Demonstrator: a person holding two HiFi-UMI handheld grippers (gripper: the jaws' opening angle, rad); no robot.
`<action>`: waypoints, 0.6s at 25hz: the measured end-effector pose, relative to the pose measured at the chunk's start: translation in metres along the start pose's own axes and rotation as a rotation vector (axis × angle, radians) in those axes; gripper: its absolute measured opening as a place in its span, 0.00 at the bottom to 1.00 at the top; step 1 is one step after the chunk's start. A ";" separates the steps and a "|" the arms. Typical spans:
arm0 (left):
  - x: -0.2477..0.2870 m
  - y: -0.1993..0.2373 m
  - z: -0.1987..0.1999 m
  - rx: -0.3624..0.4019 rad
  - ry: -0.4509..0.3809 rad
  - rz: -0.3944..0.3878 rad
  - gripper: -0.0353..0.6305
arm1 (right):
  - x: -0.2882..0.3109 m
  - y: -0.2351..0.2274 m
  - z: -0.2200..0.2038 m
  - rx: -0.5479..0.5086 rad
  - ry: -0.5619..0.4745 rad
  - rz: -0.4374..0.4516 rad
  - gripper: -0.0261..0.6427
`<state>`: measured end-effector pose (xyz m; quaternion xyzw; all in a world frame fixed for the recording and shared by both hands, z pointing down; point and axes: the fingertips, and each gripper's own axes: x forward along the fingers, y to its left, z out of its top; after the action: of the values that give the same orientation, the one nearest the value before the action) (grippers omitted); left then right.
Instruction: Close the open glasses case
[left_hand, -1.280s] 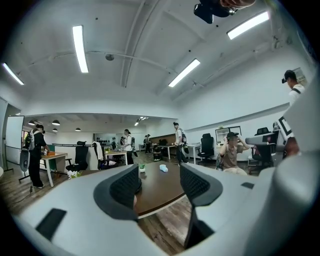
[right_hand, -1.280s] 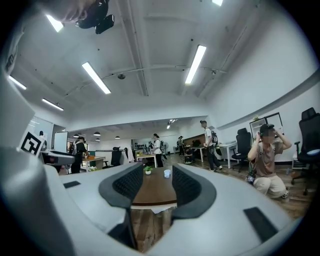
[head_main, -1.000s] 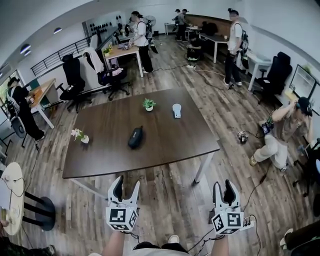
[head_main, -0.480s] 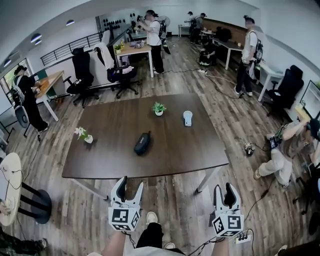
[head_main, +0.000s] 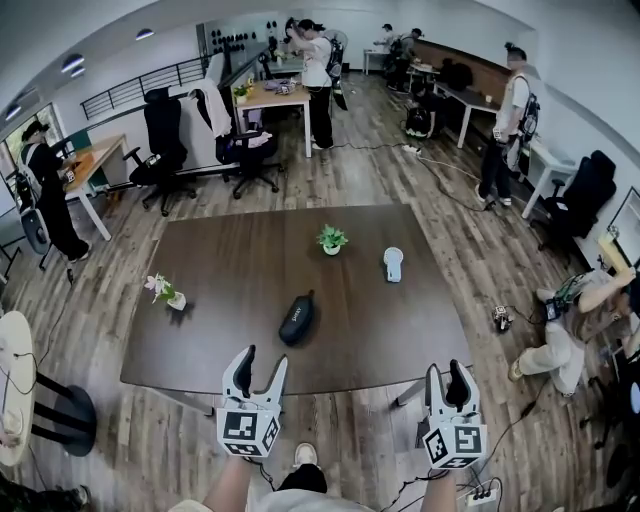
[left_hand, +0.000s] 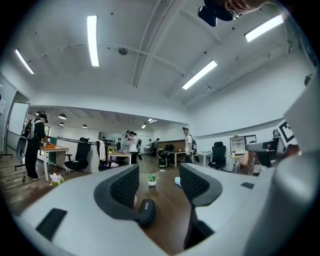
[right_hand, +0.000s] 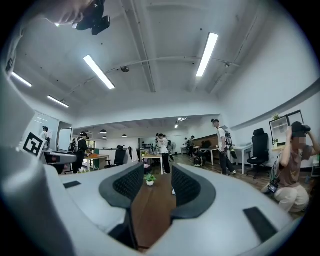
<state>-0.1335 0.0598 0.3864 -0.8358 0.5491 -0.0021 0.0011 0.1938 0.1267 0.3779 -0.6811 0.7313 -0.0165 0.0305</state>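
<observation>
We hold the left gripper (head_main: 263, 357) and right gripper (head_main: 446, 368) at the table's (head_main: 220, 300) near edge, jaws wide and empty; the case (head_main: 296, 320) lies just beyond the left.

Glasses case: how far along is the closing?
Done: nothing visible; the dark case lies untouched on the table, its lid state unclear from here. In hand: nothing; the left gripper and right gripper are open, empty, short of it. Left: reach the case and close it.
</observation>
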 end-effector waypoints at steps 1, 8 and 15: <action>0.008 0.010 0.002 -0.002 -0.003 0.002 0.44 | 0.012 0.005 0.001 0.001 0.002 0.003 0.31; 0.054 0.074 0.004 -0.025 -0.017 0.026 0.44 | 0.095 0.040 0.006 -0.023 -0.005 0.037 0.31; 0.087 0.116 0.001 -0.028 -0.014 0.032 0.44 | 0.152 0.066 0.005 -0.029 -0.011 0.067 0.31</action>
<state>-0.2051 -0.0664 0.3849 -0.8269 0.5622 0.0114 -0.0066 0.1175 -0.0201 0.3654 -0.6569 0.7536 -0.0010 0.0252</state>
